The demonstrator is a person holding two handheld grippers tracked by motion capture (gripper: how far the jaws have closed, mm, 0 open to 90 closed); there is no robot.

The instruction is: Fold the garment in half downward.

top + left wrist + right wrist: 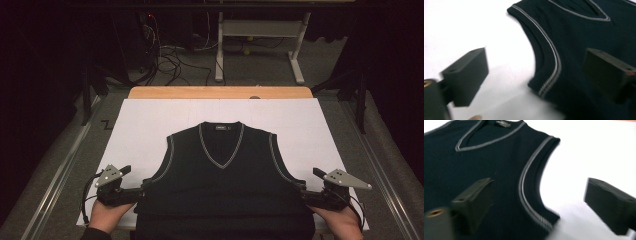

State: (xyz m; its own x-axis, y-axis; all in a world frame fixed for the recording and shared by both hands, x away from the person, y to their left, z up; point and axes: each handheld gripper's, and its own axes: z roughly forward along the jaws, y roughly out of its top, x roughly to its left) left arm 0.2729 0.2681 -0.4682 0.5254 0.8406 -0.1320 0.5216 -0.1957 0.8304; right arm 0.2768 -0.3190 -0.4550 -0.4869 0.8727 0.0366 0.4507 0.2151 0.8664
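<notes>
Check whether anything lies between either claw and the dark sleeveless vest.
Nothing visible does. Both the left claw and right claw sit open at the side edges of the dark knit V-neck vest, on the white sheet.

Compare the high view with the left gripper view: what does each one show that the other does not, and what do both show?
High view: the whole vest, its neck label, the wooden table edge, both hands, and the right gripper at the vest's other side.
Left gripper view: the left gripper close up, jaws wide open with nothing between the pads, and the stitching on the armhole trim.
Both: the dark vest, its V-neck, the white sheet.
</notes>
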